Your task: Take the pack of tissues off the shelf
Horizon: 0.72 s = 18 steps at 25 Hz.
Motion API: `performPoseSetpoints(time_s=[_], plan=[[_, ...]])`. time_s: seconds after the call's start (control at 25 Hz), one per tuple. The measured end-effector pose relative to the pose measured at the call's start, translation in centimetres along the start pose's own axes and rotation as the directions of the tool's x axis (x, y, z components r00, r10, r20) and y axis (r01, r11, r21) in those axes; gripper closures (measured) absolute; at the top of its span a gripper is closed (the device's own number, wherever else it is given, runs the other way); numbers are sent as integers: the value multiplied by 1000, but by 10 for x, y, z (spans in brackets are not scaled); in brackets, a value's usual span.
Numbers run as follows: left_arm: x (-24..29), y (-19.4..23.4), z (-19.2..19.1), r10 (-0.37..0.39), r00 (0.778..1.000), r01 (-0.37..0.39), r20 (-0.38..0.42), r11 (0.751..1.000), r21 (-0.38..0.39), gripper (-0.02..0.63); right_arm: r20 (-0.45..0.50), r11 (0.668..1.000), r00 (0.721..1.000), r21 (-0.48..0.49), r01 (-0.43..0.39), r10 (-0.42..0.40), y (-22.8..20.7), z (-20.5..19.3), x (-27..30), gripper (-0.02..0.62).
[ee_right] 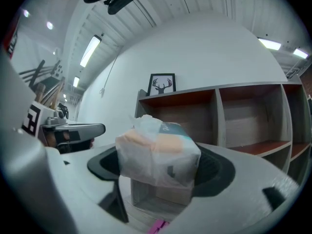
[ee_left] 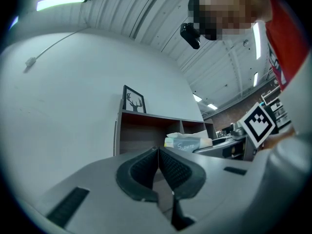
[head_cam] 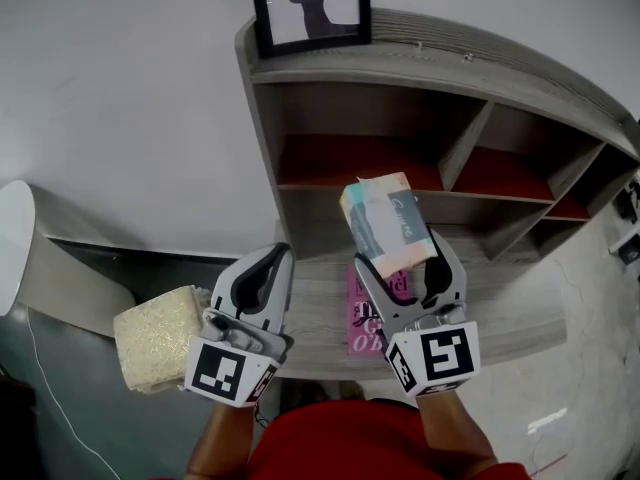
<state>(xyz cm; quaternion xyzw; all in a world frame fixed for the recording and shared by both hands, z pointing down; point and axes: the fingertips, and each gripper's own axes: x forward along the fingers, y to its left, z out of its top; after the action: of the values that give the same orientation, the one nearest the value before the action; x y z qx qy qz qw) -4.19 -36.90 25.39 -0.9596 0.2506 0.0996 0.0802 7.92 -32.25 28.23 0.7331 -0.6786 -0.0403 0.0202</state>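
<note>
Head view: my right gripper (head_cam: 405, 268) grasps the pack (head_cam: 388, 223) by its lower end, out in front of the shelf (head_cam: 300, 98) and clear of its compartments; below it lies a pink book (head_cam: 368, 320), its white lettering half covered and unreadable; my left gripper (head_cam: 262, 268) is clenched on nothing.

Left gripper view: the pads meet, empty; the pack's script seems to start "Su".

Right gripper view: both pads press the pack's wrapped sides; a deer picture (ee_right: 162, 85) tops the shelf.
</note>
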Motion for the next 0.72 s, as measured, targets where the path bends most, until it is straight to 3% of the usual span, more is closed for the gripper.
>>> performPoseSetpoints(time_s=[0.72], plan=[[1,1,-2,23,1000,-23,-8,1000,-3,597,-9,1000,1000,1,-1,1,-1,-5,1,192]])
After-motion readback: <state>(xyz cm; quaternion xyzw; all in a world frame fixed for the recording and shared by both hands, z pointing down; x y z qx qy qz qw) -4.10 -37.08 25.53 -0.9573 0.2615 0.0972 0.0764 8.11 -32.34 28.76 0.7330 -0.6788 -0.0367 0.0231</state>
